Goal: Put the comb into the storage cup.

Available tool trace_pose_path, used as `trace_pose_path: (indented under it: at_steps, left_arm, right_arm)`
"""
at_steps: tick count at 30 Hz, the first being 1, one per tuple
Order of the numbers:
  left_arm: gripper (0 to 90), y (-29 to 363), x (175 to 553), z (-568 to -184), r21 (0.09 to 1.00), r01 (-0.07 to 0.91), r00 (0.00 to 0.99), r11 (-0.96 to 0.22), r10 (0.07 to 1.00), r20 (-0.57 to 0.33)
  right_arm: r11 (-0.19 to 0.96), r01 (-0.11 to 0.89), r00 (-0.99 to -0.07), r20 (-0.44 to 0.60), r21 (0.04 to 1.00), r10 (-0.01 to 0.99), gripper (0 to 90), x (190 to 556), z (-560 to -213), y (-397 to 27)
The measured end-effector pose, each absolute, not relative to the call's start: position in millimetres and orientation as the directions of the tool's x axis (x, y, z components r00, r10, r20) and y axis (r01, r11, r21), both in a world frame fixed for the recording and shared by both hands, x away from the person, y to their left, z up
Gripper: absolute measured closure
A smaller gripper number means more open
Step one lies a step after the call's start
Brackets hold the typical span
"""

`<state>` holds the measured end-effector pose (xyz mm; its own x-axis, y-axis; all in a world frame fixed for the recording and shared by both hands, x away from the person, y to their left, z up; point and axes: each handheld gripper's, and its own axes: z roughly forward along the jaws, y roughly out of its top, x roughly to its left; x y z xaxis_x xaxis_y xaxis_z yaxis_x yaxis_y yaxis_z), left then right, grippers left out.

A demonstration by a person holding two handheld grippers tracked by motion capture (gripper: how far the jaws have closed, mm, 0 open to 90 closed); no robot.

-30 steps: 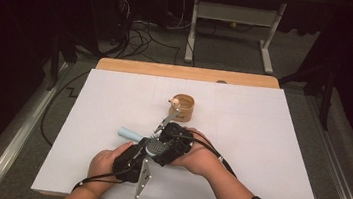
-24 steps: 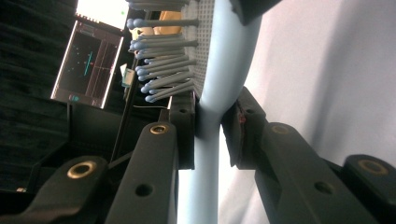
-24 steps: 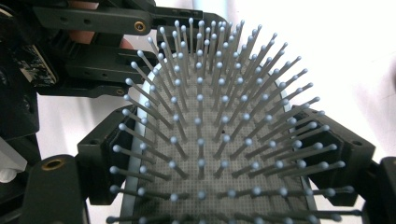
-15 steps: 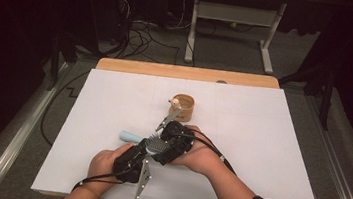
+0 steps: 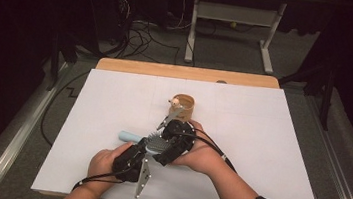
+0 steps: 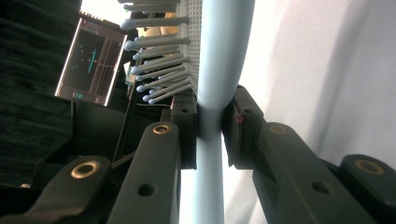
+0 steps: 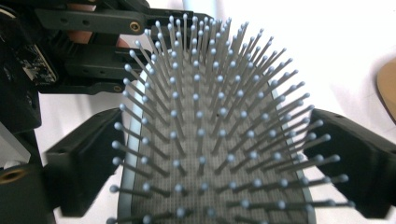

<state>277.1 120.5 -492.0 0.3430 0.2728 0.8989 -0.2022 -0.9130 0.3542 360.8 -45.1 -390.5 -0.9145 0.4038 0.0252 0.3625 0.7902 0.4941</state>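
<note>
A light blue hairbrush (image 5: pixel 129 136) with grey bristles lies low over the white table sheet (image 5: pixel 268 155), between the two hands. My left gripper (image 6: pixel 210 135) is shut on its thin neck just below the bristle pad (image 6: pixel 196 51); from above, this left gripper (image 5: pixel 144 150) sits at the brush's near side. My right gripper (image 7: pixel 210 172) straddles the brush head (image 7: pixel 210 140), one black jaw on each side. Its jaws have just been opening and stand wide, with the head between them. From above, the right gripper (image 5: pixel 162 151) comes in from the right.
A small round wooden cup (image 5: pixel 182 106) with a pale object in it stands just behind the hands. The wooden table edge (image 5: pixel 187 73) runs along the back. Cables and a white table frame (image 5: pixel 234 15) lie on the floor beyond.
</note>
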Motion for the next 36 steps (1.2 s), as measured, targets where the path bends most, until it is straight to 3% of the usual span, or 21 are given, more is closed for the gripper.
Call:
trace_pose_path:
  at_steps: [2,36]
  left_arm:
    - [76.6,120.7,277.5,-492.2,0.357,-0.200,0.344,-0.912,0.276,0.897]
    - [76.6,130.0,284.6,-486.0,0.433,-0.127,0.365,-0.893,0.364,0.857]
  right_arm:
    - [0.791,0.364,-0.913,0.022,0.492,0.406,0.3,360.2,-389.9,-45.6]
    - [0.822,0.371,-0.896,-0.065,0.432,0.439,0.3,355.3,-395.0,-97.4]
